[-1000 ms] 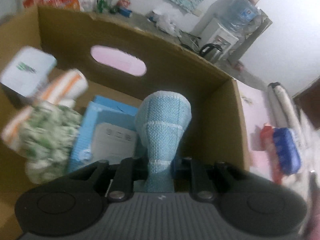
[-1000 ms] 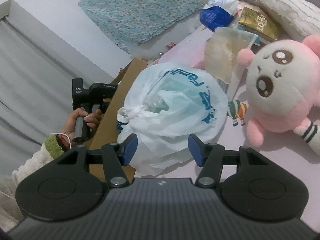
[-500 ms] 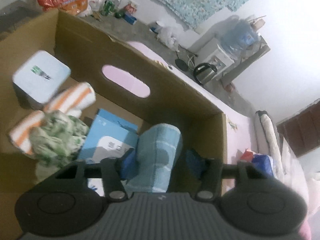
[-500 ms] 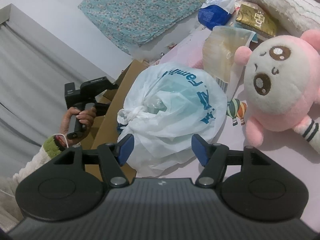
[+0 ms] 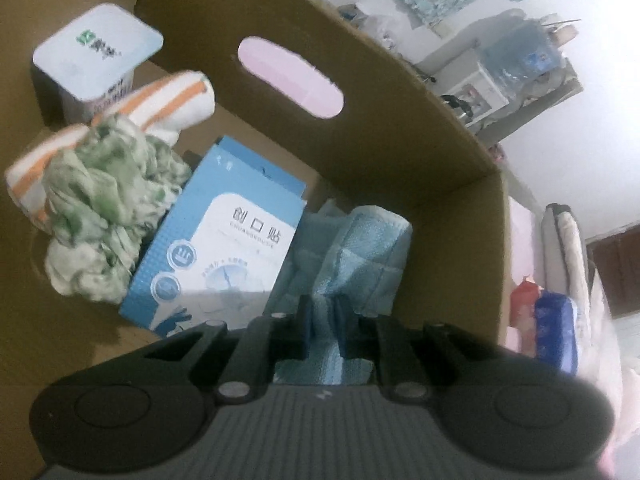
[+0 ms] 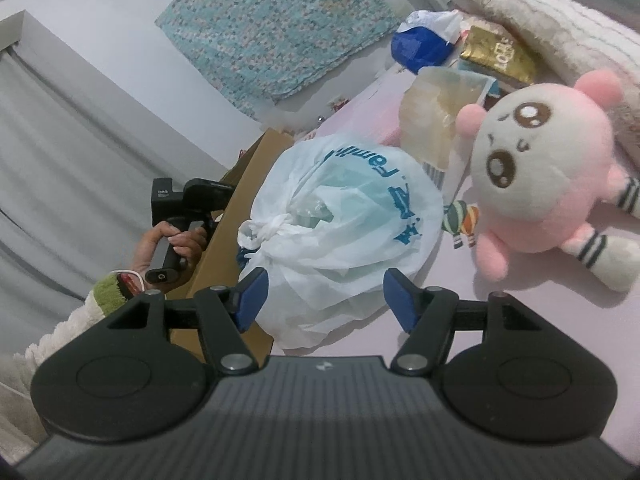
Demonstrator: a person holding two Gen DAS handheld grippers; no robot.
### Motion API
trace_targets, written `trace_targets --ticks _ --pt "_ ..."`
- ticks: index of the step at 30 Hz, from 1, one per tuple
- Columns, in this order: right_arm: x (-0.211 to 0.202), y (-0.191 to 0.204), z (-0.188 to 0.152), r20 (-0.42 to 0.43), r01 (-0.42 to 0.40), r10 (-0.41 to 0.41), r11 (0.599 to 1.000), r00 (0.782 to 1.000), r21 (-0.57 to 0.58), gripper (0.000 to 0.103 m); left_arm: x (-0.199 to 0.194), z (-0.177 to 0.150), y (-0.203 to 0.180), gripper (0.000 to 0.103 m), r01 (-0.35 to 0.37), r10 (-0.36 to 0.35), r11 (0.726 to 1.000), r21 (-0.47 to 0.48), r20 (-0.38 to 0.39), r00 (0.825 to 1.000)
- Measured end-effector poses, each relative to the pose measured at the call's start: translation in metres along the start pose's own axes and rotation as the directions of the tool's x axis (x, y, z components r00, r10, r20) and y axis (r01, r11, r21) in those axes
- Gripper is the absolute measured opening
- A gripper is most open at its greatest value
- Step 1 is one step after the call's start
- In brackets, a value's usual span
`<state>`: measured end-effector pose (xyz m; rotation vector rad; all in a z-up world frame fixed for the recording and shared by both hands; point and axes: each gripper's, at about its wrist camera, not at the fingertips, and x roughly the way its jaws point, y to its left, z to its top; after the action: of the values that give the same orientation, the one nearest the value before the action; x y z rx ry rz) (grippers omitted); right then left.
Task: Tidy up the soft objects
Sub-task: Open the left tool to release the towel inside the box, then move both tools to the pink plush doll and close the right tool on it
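The left gripper point(image 5: 323, 322) reaches down into the brown cardboard box point(image 5: 452, 216), and its jaws, which have just been closing, pinch the near end of a light blue knitted cloth point(image 5: 360, 256). That cloth lies inside the box against the right wall, just beside a blue and white rectangular carton printed with Chinese characters point(image 5: 224, 248). Left of the carton sits a crumpled green and white rag point(image 5: 100, 216), touching a rolled white towel with orange stripes point(image 5: 160, 100) behind it. A white square tissue pack with a green logo point(image 5: 98, 56) stands in the far left corner. The far wall has an oval handle hole point(image 5: 290, 76).

The right gripper point(image 6: 326, 298) hovers with its blue pads spread on either side of the near edge of a knotted white plastic bag with blue lettering point(image 6: 344, 224); the pads do not press it. The bag rests on a pale pink sheet point(image 6: 560, 340), touching the box's outer wall. To its right lies a pink and white plush toy point(image 6: 536, 184). Beyond the box, a hand point(image 6: 168, 246) grips the left tool's handle.
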<state>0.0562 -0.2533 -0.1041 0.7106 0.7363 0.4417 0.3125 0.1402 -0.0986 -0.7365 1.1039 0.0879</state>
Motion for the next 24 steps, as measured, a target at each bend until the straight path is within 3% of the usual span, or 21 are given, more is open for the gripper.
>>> trace_targets --ticks 6,8,10,11,18,21,24 --pt "-0.006 0.001 -0.002 0.010 0.006 -0.006 1.000 1.000 -0.002 0.065 0.008 -0.003 -0.003 0.017 -0.023 0.023 1.000 -0.002 0.013 1.000" --pt "-0.008 0.003 -0.003 0.015 0.008 -0.008 1.000 1.000 -0.004 0.065 0.000 -0.005 -0.005 0.031 -0.021 0.021 1.000 0.007 0.027 0.999" --pt "-0.011 0.003 -0.004 0.021 0.006 -0.006 1.000 1.000 -0.004 0.066 -0.014 -0.006 -0.008 0.056 -0.020 0.018 1.000 0.020 0.063 0.998" --pt "-0.013 0.003 -0.004 0.025 0.005 -0.005 1.000 1.000 -0.004 0.066 -0.023 -0.006 -0.010 0.059 -0.018 0.016 0.999 0.028 0.080 0.997" --pt "-0.029 0.003 -0.006 0.059 -0.013 0.014 1.000 0.998 -0.006 0.070 -0.102 -0.022 -0.025 0.067 -0.003 -0.014 0.996 0.089 0.195 0.981" --pt "-0.039 0.002 -0.009 0.079 -0.014 0.015 1.000 0.997 -0.007 0.072 -0.142 -0.049 -0.040 0.072 -0.012 -0.029 0.988 0.155 0.261 0.965" --pt "-0.051 -0.001 -0.012 0.103 0.002 -0.001 1.000 0.995 -0.005 0.073 -0.171 -0.078 -0.059 0.077 0.014 -0.085 0.969 0.246 0.280 0.956"
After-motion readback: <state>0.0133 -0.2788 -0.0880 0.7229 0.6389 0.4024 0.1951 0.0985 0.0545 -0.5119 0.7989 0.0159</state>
